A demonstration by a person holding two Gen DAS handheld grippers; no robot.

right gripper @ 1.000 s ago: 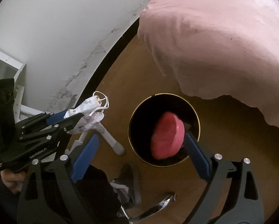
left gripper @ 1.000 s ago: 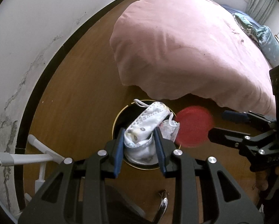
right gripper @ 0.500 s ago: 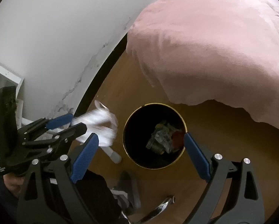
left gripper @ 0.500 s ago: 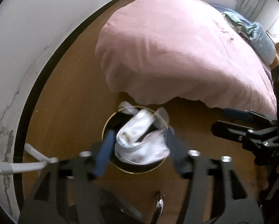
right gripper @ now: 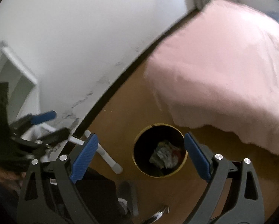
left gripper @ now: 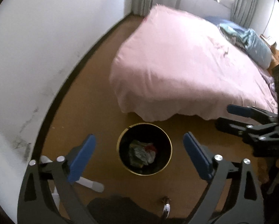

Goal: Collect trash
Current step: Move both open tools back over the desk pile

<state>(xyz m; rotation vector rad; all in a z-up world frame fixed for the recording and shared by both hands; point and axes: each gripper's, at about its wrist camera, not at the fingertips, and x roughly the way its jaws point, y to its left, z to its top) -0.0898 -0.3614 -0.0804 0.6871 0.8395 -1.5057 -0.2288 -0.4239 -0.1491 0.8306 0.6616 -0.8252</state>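
Observation:
A round black bin with a gold rim point(left gripper: 120, 141) point(right gripper: 185, 145) stands on the brown floor near the bed's corner. Crumpled trash point(left gripper: 142, 154) point(right gripper: 164, 155) lies inside it, greyish white with a bit of red. My left gripper point(left gripper: 139, 156) hangs high above the bin, open and empty; it also shows at the left of the right wrist view point(right gripper: 51, 123). My right gripper point(right gripper: 140, 154) is open and empty too, above the bin, and appears at the right edge of the left wrist view point(left gripper: 223, 116).
A bed under a pink cover point(left gripper: 186, 65) point(right gripper: 232, 74) fills the right side. A white wall with a dark skirting point(left gripper: 68, 85) runs along the left. A white rack leg point(left gripper: 91, 183) point(right gripper: 107, 156) lies on the floor beside the bin. Light blue bedding point(left gripper: 257, 44) lies at the bed's far end.
The left gripper opened and dropped the white mask into the bin; the red disc from the right gripper fell in too. Both grippers rose away from the bin.

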